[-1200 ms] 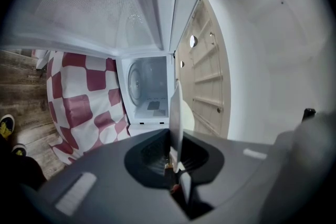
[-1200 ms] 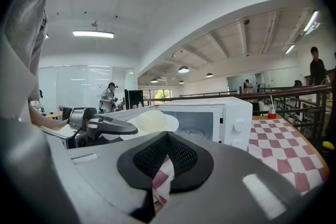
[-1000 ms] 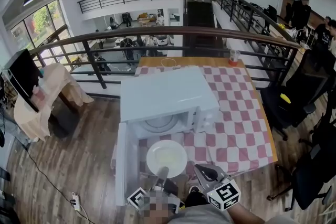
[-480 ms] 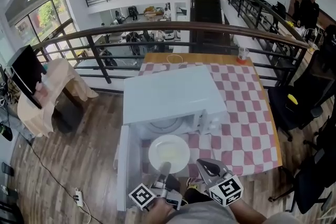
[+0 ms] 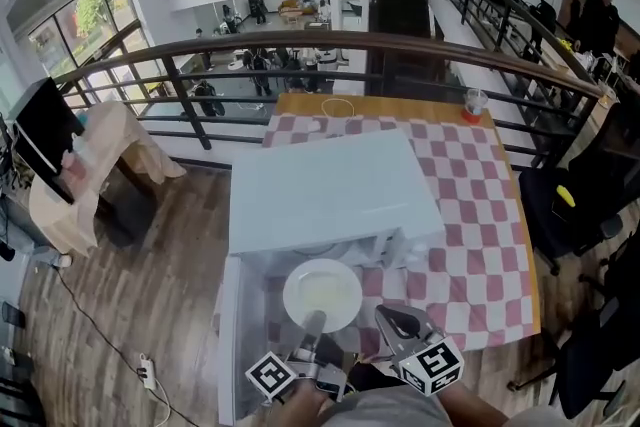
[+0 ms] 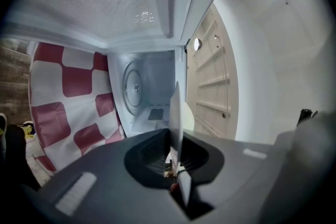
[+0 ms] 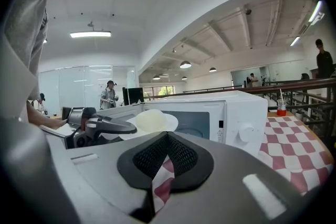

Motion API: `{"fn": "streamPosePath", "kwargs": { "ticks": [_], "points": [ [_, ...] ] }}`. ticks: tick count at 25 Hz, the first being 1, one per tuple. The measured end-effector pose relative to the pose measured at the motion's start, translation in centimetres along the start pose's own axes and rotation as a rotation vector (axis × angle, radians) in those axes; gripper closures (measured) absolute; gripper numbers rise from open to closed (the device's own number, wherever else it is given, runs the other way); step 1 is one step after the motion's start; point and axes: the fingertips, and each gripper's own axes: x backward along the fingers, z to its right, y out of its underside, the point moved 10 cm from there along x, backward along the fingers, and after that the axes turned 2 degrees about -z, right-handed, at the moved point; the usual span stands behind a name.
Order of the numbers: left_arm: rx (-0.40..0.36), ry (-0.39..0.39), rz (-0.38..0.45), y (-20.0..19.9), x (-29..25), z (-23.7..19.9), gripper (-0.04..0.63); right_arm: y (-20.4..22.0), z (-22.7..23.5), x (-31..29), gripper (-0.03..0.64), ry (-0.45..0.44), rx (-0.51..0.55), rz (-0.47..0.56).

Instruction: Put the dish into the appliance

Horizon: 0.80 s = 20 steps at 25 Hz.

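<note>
Moved: plate [image 5: 322,295] nearer microwave [image 5: 330,185] mouth, at its 6 o'clock | left gripper [image 5: 312,323] clamped on plate rim, 6 o'clock | right gripper [image 5: 393,320] closed, empty | likely stiff, slick, breakable; rim pinch suits, keep level

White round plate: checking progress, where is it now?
Head view, lower centre: the white round plate, clamped in the left tool, hangs before the open mouth of the white microwave.
</note>
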Motion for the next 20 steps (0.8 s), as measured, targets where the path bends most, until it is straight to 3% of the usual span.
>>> {"fn": "streamPosePath", "kwargs": {
  "ticks": [20],
  "points": [
    [-0.002, -0.096, 0.018, -1.7, -4.6, -3.6, 0.568, -1.0, 4.0, -4.8, 0.618, -0.097, 0.018, -0.012]
  ]
}}
